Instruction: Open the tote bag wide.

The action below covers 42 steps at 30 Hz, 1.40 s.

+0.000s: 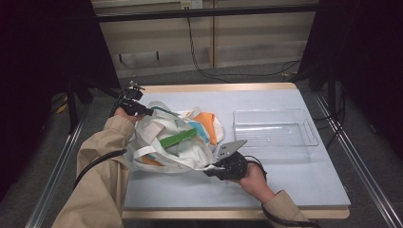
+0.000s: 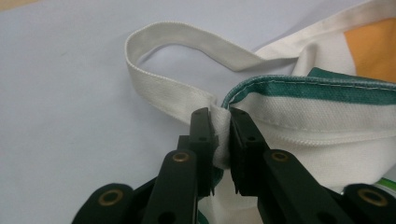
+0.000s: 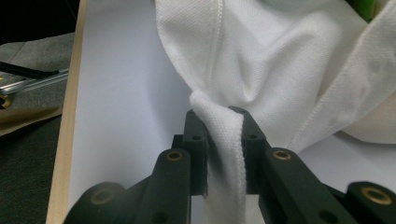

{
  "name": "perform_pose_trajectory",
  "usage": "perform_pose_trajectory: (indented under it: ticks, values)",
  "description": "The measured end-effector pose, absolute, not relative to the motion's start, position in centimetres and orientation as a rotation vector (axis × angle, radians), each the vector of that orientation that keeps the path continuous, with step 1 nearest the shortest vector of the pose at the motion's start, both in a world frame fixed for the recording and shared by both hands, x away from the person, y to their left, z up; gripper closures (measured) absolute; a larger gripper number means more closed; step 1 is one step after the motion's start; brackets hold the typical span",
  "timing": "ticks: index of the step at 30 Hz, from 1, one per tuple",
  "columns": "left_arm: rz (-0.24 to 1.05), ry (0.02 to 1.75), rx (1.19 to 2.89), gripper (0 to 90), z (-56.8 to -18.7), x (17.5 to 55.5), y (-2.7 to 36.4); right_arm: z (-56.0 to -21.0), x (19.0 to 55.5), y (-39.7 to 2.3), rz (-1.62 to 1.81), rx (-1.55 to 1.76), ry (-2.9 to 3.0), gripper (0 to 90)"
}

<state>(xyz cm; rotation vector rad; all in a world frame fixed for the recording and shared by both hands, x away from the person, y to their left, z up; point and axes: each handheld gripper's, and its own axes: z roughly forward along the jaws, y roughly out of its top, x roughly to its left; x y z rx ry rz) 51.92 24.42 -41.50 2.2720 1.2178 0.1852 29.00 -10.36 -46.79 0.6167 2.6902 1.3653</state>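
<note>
A white cloth tote bag [image 1: 176,142] with orange, teal and green patches lies on the left half of the pale blue table [image 1: 285,175]. A green flat box [image 1: 178,138] pokes out of its mouth. My left gripper [image 1: 148,112] pinches the bag's far left rim; in the left gripper view its jaws are shut on the white cloth beside the green-trimmed edge [image 2: 308,86], with a strap loop [image 2: 187,51] beyond. My right gripper [image 1: 209,169] grips the bag's near right edge, its jaws shut on a fold of white fabric [image 3: 224,135].
A clear plastic tray [image 1: 274,127] stands on the table's right half, close behind my right hand. Black cables [image 1: 199,61] run across the floor past the far edge. Metal rails [image 1: 57,171] flank the table on both sides.
</note>
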Motion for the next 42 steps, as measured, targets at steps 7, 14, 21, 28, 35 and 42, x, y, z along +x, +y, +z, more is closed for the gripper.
perform_pose_trajectory:
  ticks: [7,14,21,28,35,42]
  values:
    - [0.203,1.201,2.249,71.7,-39.7,50.8,24.9,-46.3,28.9,-10.2,1.372,0.614,2.681,72.2]
    - [0.221,1.188,2.22,59.3,-38.2,49.2,24.9,-45.4,28.7,-10.1,1.389,0.639,2.662,60.0]
    - [0.237,1.164,2.193,50.6,-36.8,47.9,25.1,-44.7,28.5,-10.0,1.382,0.665,2.644,42.3]
    - [0.234,1.147,2.184,42.0,-35.7,46.5,25.3,-44.2,28.5,-10.2,1.389,0.724,2.636,33.6]
    - [0.224,1.136,2.177,34.2,-35.3,45.3,25.6,-43.2,28.3,-10.1,1.347,0.705,2.63,24.1]
    - [0.217,1.077,2.194,30.3,-34.8,44.0,25.3,-42.5,28.9,-10.6,1.379,0.792,2.594,20.3]
